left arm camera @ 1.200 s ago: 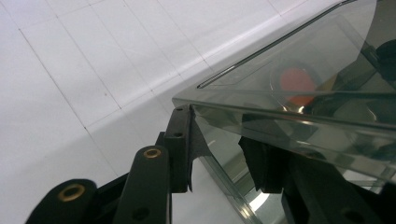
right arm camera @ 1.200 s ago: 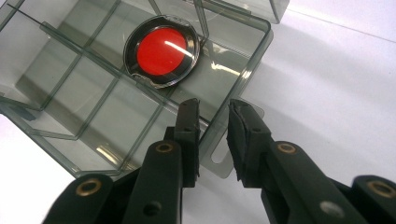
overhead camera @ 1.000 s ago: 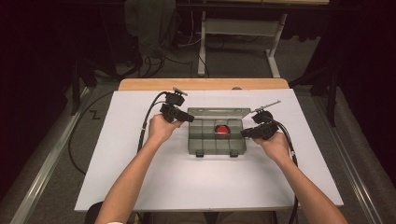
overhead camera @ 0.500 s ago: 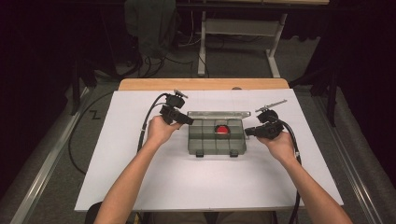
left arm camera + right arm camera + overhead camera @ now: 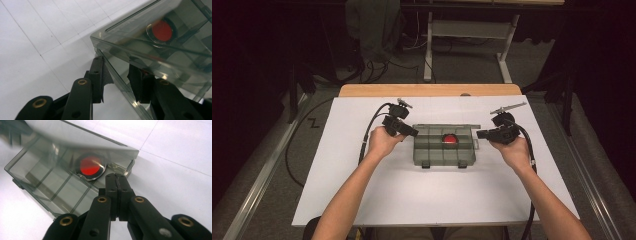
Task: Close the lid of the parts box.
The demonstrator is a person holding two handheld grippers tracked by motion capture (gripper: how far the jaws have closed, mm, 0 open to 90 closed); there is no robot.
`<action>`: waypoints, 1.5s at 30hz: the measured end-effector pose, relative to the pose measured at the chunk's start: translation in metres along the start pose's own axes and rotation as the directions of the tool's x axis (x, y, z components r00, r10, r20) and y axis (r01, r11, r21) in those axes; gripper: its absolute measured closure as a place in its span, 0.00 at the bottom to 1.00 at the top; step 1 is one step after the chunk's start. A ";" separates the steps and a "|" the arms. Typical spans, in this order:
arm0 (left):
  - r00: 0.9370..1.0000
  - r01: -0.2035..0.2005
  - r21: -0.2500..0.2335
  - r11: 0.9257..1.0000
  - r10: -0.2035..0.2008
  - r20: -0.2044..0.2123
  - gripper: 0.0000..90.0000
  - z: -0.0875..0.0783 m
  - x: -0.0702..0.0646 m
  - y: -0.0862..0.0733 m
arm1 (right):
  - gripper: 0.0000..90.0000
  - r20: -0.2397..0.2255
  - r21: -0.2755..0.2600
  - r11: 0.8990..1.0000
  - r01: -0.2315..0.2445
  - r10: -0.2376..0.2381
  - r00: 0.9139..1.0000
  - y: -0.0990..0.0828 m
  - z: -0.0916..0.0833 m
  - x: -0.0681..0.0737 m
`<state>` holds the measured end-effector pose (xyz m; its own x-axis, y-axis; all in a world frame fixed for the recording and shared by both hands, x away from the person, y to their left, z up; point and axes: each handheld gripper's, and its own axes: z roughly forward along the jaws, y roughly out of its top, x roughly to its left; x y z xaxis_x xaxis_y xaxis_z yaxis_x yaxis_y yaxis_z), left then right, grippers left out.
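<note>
A smoky clear compartment box (image 5: 437,156) lies mid-table with a red round disc (image 5: 450,139) in a back compartment. My left gripper (image 5: 412,132) is at the box's back-left corner. In the left gripper view its jaws (image 5: 115,63) straddle the corner wall (image 5: 117,80), one outside and one seen through the plastic; they have just been closing on that wall. The disc (image 5: 162,30) shows beyond. My right gripper (image 5: 478,134) is at the box's right end, its jaws (image 5: 115,175) shut together with nothing between them, tips beside the box's corner near the disc (image 5: 90,166). The lid (image 5: 75,137) looks raised.
The box rests on a white board (image 5: 427,195) with free room all around it. A wooden table edge (image 5: 427,90) runs behind. Each gripper's cable (image 5: 372,125) trails off the table. A desk frame (image 5: 467,30) and dark chair (image 5: 372,25) stand on the floor beyond.
My right gripper has edged slightly to the right at the box's end. The left hand and the box have kept their place.
</note>
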<state>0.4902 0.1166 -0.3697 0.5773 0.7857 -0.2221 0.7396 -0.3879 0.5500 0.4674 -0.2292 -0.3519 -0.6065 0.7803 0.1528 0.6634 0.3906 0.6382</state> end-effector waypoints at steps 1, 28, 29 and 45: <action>1.000 0.000 0.003 1.000 0.000 0.001 0.73 0.000 0.001 -0.001 | 1.00 0.000 -0.004 1.000 0.001 -0.001 1.000 0.000 0.000 0.000; 0.993 0.116 -0.109 0.987 -0.115 0.018 0.73 -0.025 0.005 -0.013 | 1.00 -0.014 0.006 1.000 0.011 -0.011 1.000 -0.003 -0.001 0.002; 0.993 0.122 -0.117 0.986 -0.120 0.018 0.73 -0.026 0.005 -0.013 | 1.00 -0.014 0.007 1.000 0.011 -0.011 1.000 -0.004 -0.001 0.002; 1.000 0.031 -0.087 0.996 -0.031 0.006 0.71 -0.028 0.000 -0.010 | 1.00 -0.027 0.044 0.999 0.022 -0.021 0.999 -0.007 0.003 0.003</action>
<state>0.4731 0.1340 -0.3529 0.5566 0.7941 -0.2440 0.7241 -0.3197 0.6111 0.4618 -0.2284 -0.3581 -0.6321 0.7582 0.1599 0.6682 0.4289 0.6079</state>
